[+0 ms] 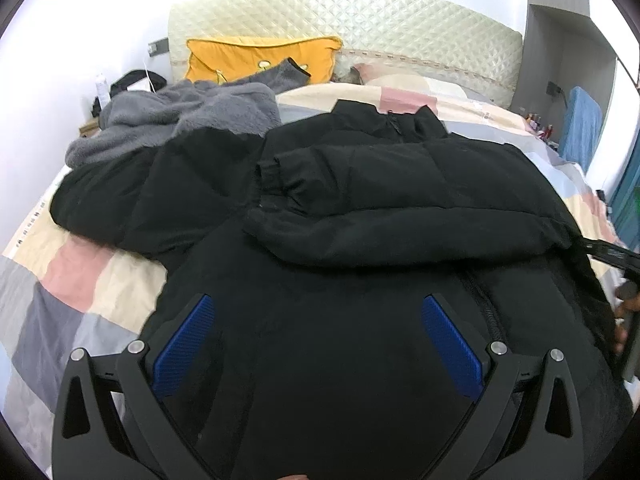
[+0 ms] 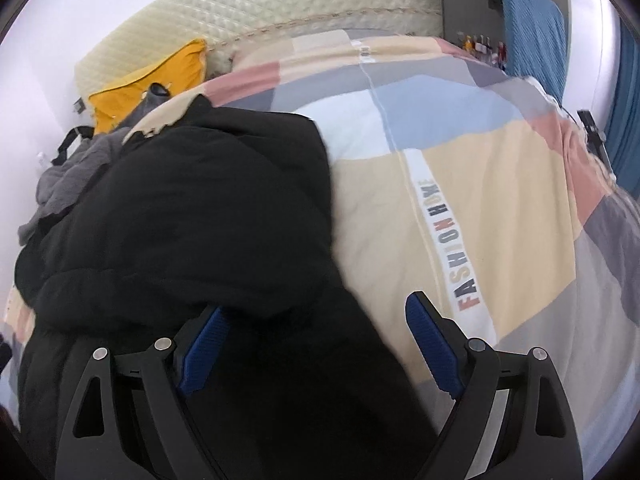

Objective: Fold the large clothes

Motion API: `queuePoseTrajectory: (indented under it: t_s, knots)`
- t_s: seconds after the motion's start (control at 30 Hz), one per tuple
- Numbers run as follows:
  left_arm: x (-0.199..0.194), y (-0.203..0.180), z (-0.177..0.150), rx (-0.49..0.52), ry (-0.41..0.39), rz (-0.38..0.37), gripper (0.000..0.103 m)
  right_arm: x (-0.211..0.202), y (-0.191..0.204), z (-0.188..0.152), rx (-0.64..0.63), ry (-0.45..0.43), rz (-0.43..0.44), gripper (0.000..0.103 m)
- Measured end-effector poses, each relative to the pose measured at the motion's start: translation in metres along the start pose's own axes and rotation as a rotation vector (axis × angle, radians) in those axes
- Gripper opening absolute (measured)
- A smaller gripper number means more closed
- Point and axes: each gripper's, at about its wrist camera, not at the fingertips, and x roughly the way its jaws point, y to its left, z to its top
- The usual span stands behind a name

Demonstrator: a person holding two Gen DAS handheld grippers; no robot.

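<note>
- Left wrist: I see my left gripper (image 1: 318, 336) with fingers spread wide, gripping nothing, above the black jacket (image 1: 360, 208) on the bed (image 1: 80, 272).
- Right wrist: my right gripper (image 2: 316, 344) fingers gape wide; jacket hem between them, unpinched.

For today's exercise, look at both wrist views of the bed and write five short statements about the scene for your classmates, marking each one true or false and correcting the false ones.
1. A black jacket lies spread on the patchwork bedcover. True.
2. The cushion against the headboard is green. False: it is yellow-orange.
3. The left hand-held gripper is clamped shut on the jacket. False: its jaws stand wide open above the black fabric.
4. A grey fleece garment lies beside the jacket, on the cushion's side of the bed. True.
5. The right hand-held gripper is closed tight. False: its jaws are open, over the jacket's edge and the bedcover.
</note>
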Motion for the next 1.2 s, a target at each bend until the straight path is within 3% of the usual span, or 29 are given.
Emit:
queuePoseTrajectory:
  t_s: [0.17,0.23,0.33,0.53,0.7,0.8,0.97,1.2]
  knots:
    - [-0.005,0.003,0.003,-0.025,-0.004,-0.006,0.103,-0.035,0.029,-0.002,-0.057,-0.069,0.051,0.086]
    - [-0.008,-0.002,0.008,-0.022,-0.018,-0.02,0.103,-0.048,0.036,0.0,-0.031,-0.121,0.117,0.086]
    - [-0.001,-0.017,0.026,0.005,0.0,0.028,0.103,-0.051,0.052,0.009,-0.057,-0.173,0.171,0.086]
    - [0.04,-0.045,0.079,0.021,0.062,-0.041,0.103,-0.023,0.084,0.038,-0.127,-0.178,0.178,0.086]
    - [0.08,-0.06,0.103,0.031,0.053,-0.038,0.103,0.01,0.103,0.057,-0.179,-0.18,0.174,0.086]
    - [0.105,-0.068,0.104,0.072,0.062,-0.012,0.103,0.036,0.11,0.056,-0.188,-0.168,0.19,0.087]
    - [0.144,-0.064,0.086,0.067,0.105,-0.005,0.103,0.068,0.117,0.044,-0.232,-0.137,0.136,0.087]
    - [0.162,-0.068,0.077,0.075,0.122,0.018,0.103,0.089,0.117,0.033,-0.237,-0.112,0.109,0.09]
